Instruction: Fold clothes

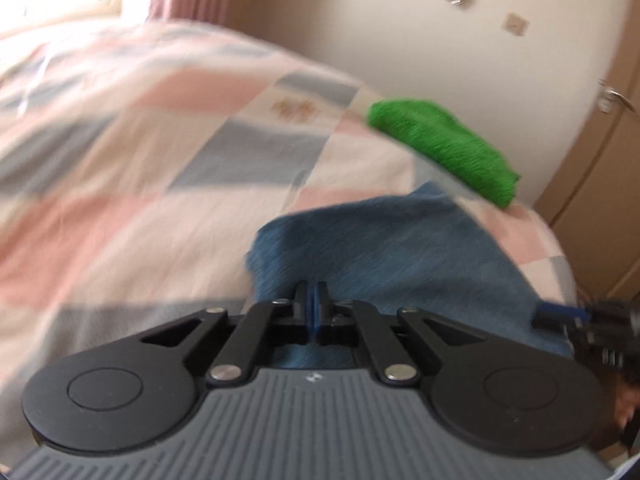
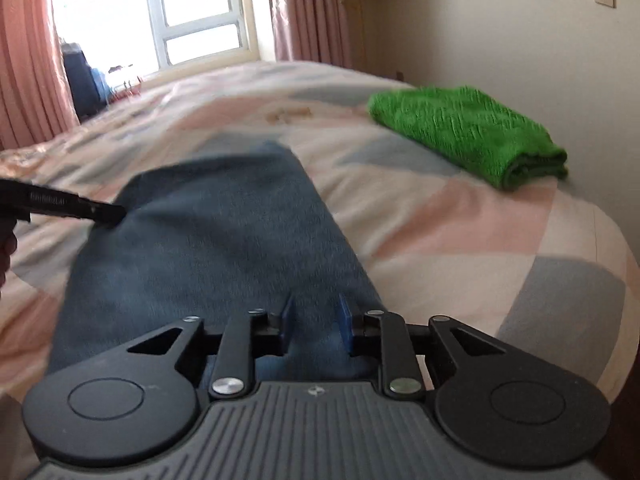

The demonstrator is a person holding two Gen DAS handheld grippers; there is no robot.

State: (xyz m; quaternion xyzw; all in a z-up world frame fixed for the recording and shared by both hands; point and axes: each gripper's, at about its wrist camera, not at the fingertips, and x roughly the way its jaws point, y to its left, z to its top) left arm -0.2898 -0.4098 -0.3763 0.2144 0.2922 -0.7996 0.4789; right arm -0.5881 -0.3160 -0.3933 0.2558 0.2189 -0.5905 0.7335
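Note:
A blue cloth (image 2: 216, 240) lies on the bed as a long strip; it also shows in the left wrist view (image 1: 380, 240). My left gripper (image 1: 314, 308) is shut on the cloth's near left edge; it also shows in the right wrist view (image 2: 116, 214) at the cloth's left side. My right gripper (image 2: 316, 320) is open, its blue pads either side of the cloth's near right edge, and it shows at the right edge of the left wrist view (image 1: 560, 314). Both views are blurred by motion.
A folded green towel (image 2: 472, 132) lies on the bed's far right; it also shows in the left wrist view (image 1: 444, 148). The checked pink and grey bedspread (image 2: 440, 220) covers the bed. A wall and door (image 1: 600, 140) stand to the right, a window (image 2: 192, 12) beyond.

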